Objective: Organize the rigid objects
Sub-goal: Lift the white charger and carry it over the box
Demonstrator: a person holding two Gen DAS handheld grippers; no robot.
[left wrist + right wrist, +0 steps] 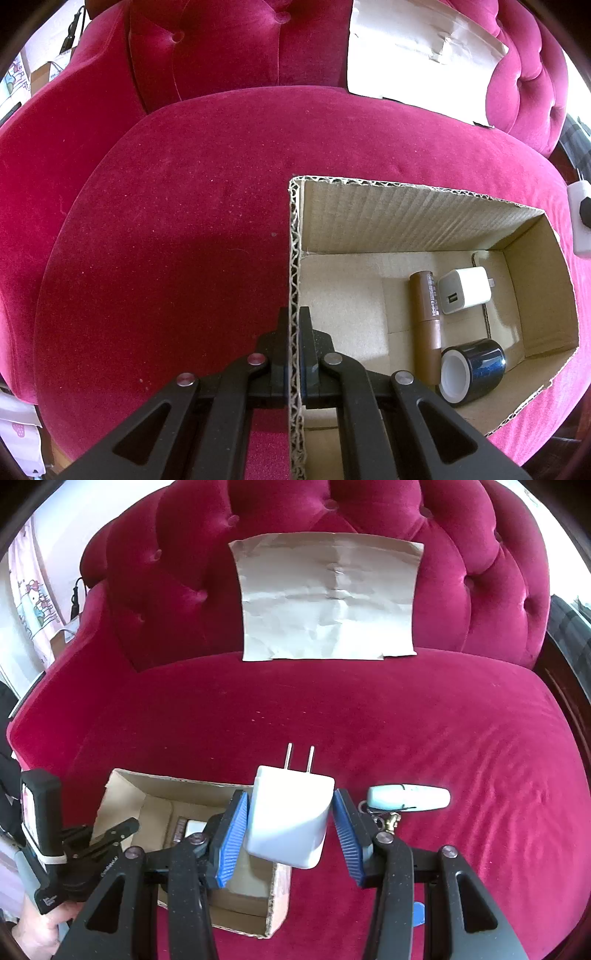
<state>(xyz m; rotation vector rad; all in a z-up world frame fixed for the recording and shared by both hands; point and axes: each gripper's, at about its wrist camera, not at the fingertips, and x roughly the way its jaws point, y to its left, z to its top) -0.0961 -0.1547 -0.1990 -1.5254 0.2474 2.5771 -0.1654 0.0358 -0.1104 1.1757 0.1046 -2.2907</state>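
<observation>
The right gripper (290, 830) held a white plug-in charger (290, 818) between its blue pads (231, 840), the left pad touching the charger's side while a slim gap showed at the right pad, so the hold looked loose. The charger's prongs pointed far, its long axis running near to far. The open cardboard box (275, 893) lay just left and below, its right wall under the charger. The left gripper (294, 350) pinched the box's left wall (294, 258), steadying it. Likely the coming move was leftward, then release.
</observation>
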